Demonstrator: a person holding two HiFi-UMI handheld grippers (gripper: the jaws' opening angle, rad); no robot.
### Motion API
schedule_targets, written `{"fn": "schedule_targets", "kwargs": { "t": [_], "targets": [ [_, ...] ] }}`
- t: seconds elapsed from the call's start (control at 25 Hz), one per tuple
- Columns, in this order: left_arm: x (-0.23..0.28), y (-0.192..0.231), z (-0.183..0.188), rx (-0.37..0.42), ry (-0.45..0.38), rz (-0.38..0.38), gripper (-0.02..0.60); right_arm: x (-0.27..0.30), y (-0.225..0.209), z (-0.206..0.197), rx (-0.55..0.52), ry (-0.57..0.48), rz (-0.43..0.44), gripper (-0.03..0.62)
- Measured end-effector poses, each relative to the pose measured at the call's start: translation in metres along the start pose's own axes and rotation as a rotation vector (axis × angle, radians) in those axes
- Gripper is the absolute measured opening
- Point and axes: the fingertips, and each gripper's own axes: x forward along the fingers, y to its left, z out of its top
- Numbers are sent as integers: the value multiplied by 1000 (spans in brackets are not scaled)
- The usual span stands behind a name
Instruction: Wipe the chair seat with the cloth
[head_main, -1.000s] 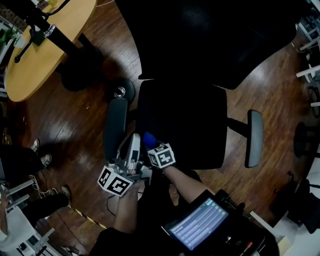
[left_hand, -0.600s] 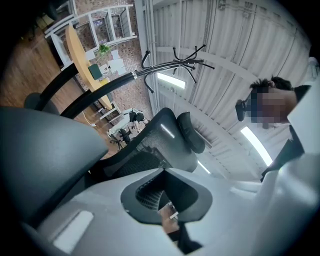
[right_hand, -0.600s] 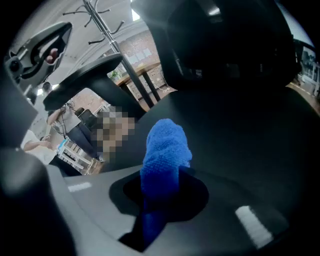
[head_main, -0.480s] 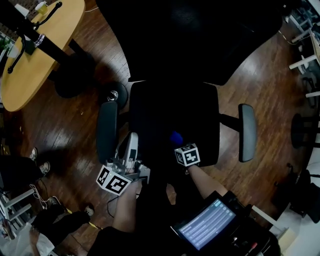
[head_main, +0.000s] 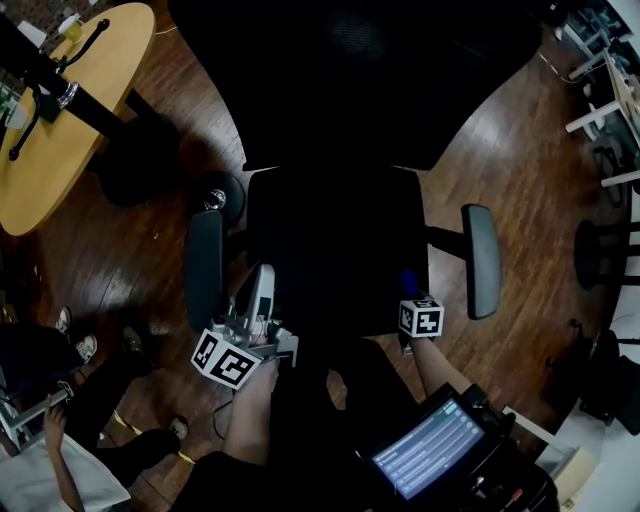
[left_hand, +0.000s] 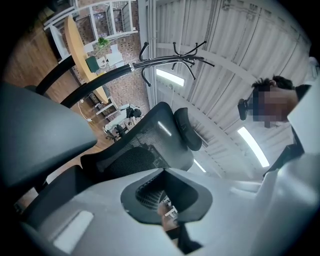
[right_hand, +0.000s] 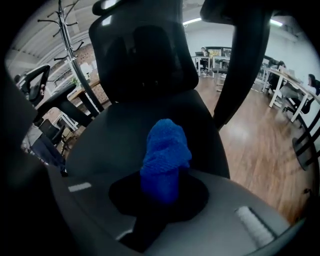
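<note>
The black chair seat (head_main: 335, 250) fills the middle of the head view. My right gripper (head_main: 410, 296) is at the seat's front right corner, shut on a bunched blue cloth (head_main: 407, 283) that rests against the seat. In the right gripper view the cloth (right_hand: 165, 150) sticks out from the gripper (right_hand: 162, 186) over the seat (right_hand: 125, 130), towards the backrest. My left gripper (head_main: 262, 280) lies by the seat's front left edge, beside the left armrest (head_main: 204, 270). Its jaws look closed with nothing in them, and its view points up at the backrest (left_hand: 150, 135).
The right armrest (head_main: 481, 260) stands just right of the cloth. The tall black backrest (head_main: 340, 80) rises behind the seat. A round wooden table (head_main: 60, 110) and a coat stand base (head_main: 215, 198) sit at the left. A person's legs (head_main: 90, 400) are at lower left, a lit screen (head_main: 430, 450) below.
My right gripper has carried the blue cloth rightwards along the seat's front, from the left edge to the right front corner. The left gripper has stayed in place.
</note>
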Motion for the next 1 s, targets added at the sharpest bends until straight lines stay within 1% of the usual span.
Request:
{"fn": "schedule_targets", "kwargs": {
  "t": [0.16, 0.2, 0.28, 0.36, 0.44, 0.52, 0.6, 0.76, 0.88, 1.0],
  "targets": [
    [0, -1, 0, 1, 5, -1, -8, 1, -3, 0, 25, 0, -9, 54],
    [0, -2, 0, 0, 9, -1, -8, 0, 0, 1, 32, -1, 6, 54],
    [-2, -6, 2, 0, 19, 1, -8, -7, 17, 14, 42, -35, 79, 54],
    [1, -16, 8, 11, 25, -6, -8, -24, 48, 49, 50, -133, 193, 54],
    [7, -30, 18, 30, 32, -25, -8, -55, 83, 98, 77, -273, 319, 54],
    [7, -53, 23, 33, 48, -36, -8, -108, 114, 137, 119, -394, 435, 54],
    [2, -83, 27, 30, 68, -45, -8, -170, 140, 165, 147, -489, 538, 54],
    [13, -133, 51, 73, 86, -117, -8, -279, 174, 227, 161, -706, 730, 55],
    [19, -171, 65, 86, 75, -166, -8, -350, 179, 249, 155, -846, 839, 55],
    [20, -200, 71, 96, 62, -202, -8, -389, 174, 255, 137, -935, 897, 57]
  ]
}}
